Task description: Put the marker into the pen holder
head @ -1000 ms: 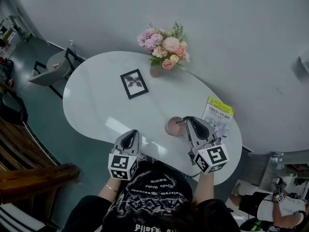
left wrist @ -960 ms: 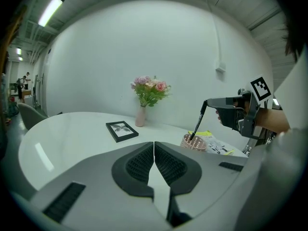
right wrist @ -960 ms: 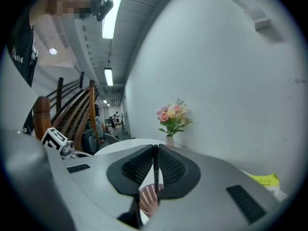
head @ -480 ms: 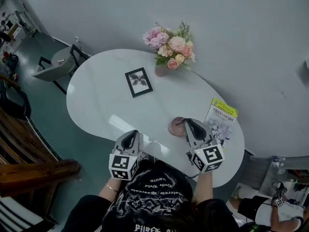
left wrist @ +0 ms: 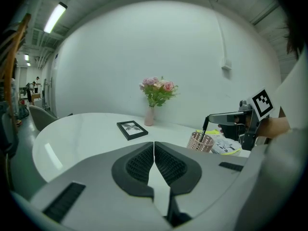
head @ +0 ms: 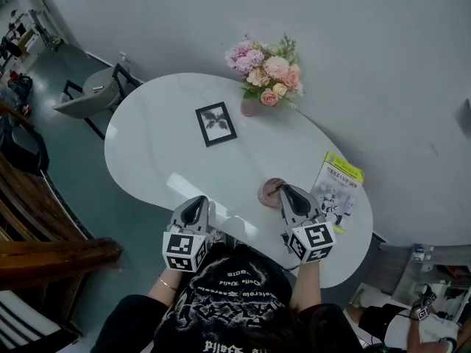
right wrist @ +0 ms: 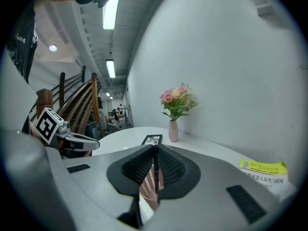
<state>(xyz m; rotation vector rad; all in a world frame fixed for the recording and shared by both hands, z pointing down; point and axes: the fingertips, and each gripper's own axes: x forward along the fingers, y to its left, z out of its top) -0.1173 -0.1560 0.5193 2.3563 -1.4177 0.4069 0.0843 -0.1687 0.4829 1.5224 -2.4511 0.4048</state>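
White and kidney-shaped, the table (head: 162,145) stands against a pale wall, and the pink mesh pen holder (head: 269,193) sits near its front edge. The right gripper (head: 283,190) hangs right over the holder, its jaws clamped on the black marker (right wrist: 155,170), which points down between the pads with the holder's mesh showing just below it. From the left gripper view the marker's lower end seems to be at the holder's mouth or just inside it, so the step in hand looks like the insertion itself. What the next move likely calls for is a little more descent, keeping the marker upright, and then parting the jaws so it drops in. The left gripper (head: 195,204) waits by the table's near edge with its jaws pressed together on nothing, well apart from the holder. A yellow-topped booklet (head: 337,184) lies just beside the holder, while a framed picture (head: 215,123) and a vase of flowers (head: 266,76) stand farther back; none blocks the way.
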